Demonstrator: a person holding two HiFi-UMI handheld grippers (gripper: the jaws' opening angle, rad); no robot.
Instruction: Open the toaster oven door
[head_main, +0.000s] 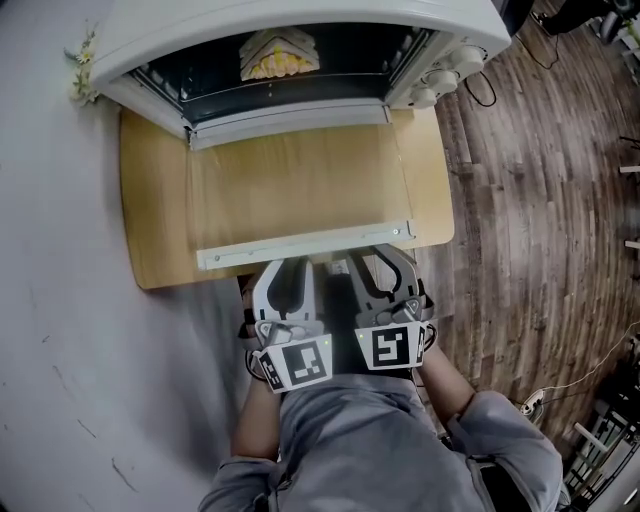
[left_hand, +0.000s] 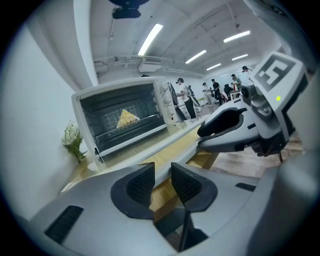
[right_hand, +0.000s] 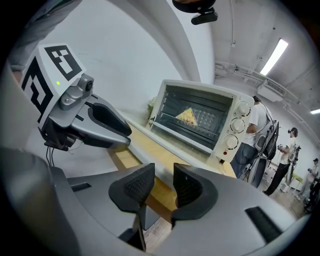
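Observation:
The white toaster oven (head_main: 300, 30) stands at the back of a wooden table (head_main: 150, 200). Its glass door (head_main: 295, 190) lies folded down flat, the white handle bar (head_main: 300, 245) toward me, and a triangular sandwich (head_main: 278, 55) sits inside. My left gripper (head_main: 285, 268) and right gripper (head_main: 385, 258) hover side by side just short of the handle, at the table's near edge. In the left gripper view the left gripper (left_hand: 162, 181) is open with nothing between its pads. The right gripper (right_hand: 163, 185) is likewise open and empty, and the handle runs beyond the jaws.
Control knobs (head_main: 445, 70) line the oven's right side. A small sprig of flowers (head_main: 82, 65) sits at its left, against a pale wall (head_main: 60, 300). Wood flooring (head_main: 540, 200) with cables lies to the right. People (right_hand: 250, 135) stand far off in the room.

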